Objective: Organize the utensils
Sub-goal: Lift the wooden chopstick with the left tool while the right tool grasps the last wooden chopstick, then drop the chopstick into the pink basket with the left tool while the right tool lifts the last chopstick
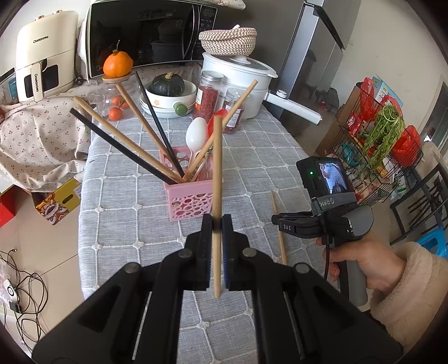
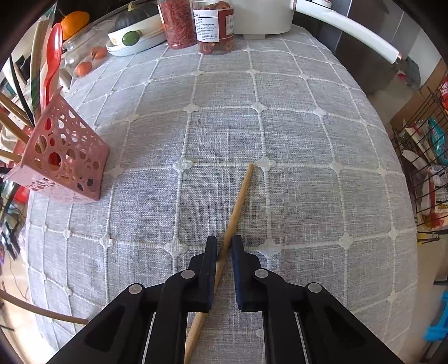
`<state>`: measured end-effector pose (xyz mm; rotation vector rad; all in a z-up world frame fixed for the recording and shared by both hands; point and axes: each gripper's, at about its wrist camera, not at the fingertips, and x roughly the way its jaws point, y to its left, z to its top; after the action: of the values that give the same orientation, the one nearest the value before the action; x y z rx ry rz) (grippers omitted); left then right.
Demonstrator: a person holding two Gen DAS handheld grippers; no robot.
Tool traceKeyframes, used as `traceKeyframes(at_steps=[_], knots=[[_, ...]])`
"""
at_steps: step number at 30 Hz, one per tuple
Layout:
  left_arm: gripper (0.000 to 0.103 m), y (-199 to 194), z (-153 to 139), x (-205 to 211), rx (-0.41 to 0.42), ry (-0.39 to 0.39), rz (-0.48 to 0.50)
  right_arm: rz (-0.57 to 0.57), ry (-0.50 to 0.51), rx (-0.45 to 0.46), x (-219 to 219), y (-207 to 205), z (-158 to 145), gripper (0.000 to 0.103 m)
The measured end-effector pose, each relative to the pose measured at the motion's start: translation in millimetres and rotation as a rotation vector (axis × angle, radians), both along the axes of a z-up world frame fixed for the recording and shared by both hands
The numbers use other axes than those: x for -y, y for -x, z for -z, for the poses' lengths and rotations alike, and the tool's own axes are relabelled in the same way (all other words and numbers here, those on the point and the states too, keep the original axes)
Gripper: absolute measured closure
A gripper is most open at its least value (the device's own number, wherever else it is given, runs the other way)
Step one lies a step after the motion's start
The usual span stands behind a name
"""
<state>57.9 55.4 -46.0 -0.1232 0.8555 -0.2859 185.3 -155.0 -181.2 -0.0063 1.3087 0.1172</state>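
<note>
My left gripper (image 1: pixel 217 221) is shut on a wooden chopstick (image 1: pixel 217 168) and holds it upright above the grey tablecloth, just in front of the pink perforated holder (image 1: pixel 190 200). The holder has several wooden and black chopsticks, a white spoon (image 1: pixel 196 137) and a red spoon in it. It also shows in the right wrist view (image 2: pixel 67 165) at the left. My right gripper (image 2: pixel 224 242) is low over the cloth with its jaws closed to a narrow gap around a second wooden chopstick (image 2: pixel 238 201) that lies on the table. That gripper also shows in the left wrist view (image 1: pixel 280 221).
At the back of the table stand two jars (image 2: pixel 196 22), a bowl with a squash (image 1: pixel 168 92), a glass jar with oranges (image 1: pixel 116 95), a white pot (image 1: pixel 240 75) and a microwave (image 1: pixel 148 33). A wire rack (image 1: pixel 375 145) with groceries stands to the right of the table.
</note>
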Motion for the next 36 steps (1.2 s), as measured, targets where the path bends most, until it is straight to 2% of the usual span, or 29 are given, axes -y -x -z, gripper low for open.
traceKeyframes(at_steps=[5,12,19,25,29,36], knots=[[0.096,0.1,-3.6,-3.6,0.010,0.006,-0.007,-0.003,-0.044,0.013,0.2,2.5,-8.5,0.096],[0.096,1.6,-27.0,-19.4,0.088,0.051,-0.051,0.000,-0.150,0.127,12.9,21.1,-55.4,0.097],[0.096,17.9,-68.7,-30.1,0.324,0.116,-0.105,0.022,-0.227,0.274,37.7,45.0,-105.9,0.097],[0.096,9.9,-70.4,-34.1,0.432,0.151,-0.200,0.036,-0.246,0.414,42.1,57.1,-131.7,0.097],[0.096,-1.0,-62.8,-35.4,0.453,0.175,-0.273,0.042,-0.277,0.454,44.5,57.0,-142.2,0.097],[0.096,-21.7,-43.0,-29.6,0.424,0.198,-0.343,0.027,-0.295,0.478,39.8,57.0,-147.3,0.097]])
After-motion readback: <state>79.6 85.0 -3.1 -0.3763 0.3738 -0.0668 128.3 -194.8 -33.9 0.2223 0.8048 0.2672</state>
